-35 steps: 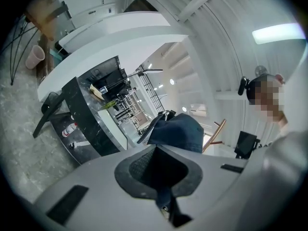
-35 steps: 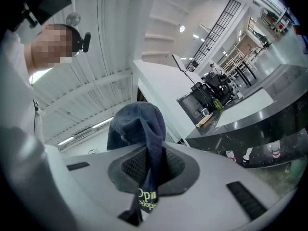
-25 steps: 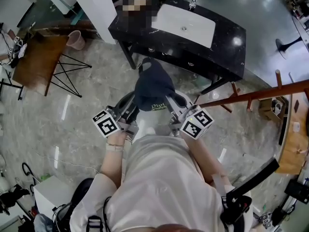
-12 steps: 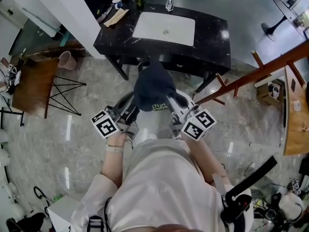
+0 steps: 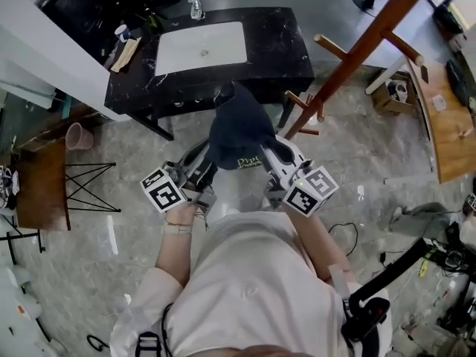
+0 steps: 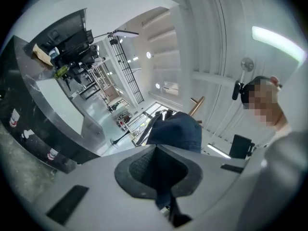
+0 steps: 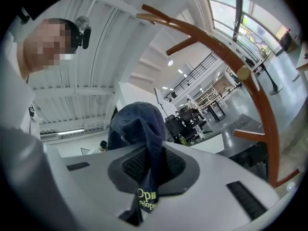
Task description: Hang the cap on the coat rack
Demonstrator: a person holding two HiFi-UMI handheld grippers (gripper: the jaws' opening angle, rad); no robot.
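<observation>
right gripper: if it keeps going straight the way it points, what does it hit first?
The right gripper is shut on the cap; past that, the line looks free. The coat rack runs off to its right, though depth is unclear.
</observation>
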